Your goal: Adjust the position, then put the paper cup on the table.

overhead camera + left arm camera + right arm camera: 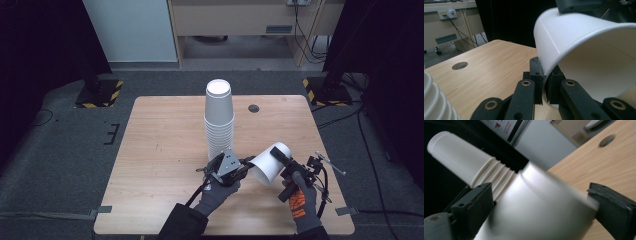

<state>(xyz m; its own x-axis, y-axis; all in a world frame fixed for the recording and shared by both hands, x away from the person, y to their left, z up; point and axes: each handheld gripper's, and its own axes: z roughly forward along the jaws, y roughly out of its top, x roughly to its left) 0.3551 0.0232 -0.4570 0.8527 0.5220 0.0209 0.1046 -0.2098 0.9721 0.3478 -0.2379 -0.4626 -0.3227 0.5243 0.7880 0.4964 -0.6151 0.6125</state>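
Note:
A single white paper cup [267, 167] hangs tilted above the table's front right, its mouth facing down and left. My left gripper [248, 164] is shut on the cup's rim; in the left gripper view its jaws pinch the rim wall [545, 82] of the cup [584, 50]. My right gripper [280, 156] clasps the same cup near its base. In the right gripper view the cup [536, 205] sits between the two pads [477, 202]. A tall stack of upturned white cups [219, 120] stands at the table's middle, just left of the held cup.
The wooden table [160, 150] has a round cable hole [254, 108] at the back right. The stack of cups [434, 100] stands close beside my left gripper. Black stands with striped bases [100, 92] flank the table's far corners. Cables trail on the floor at right.

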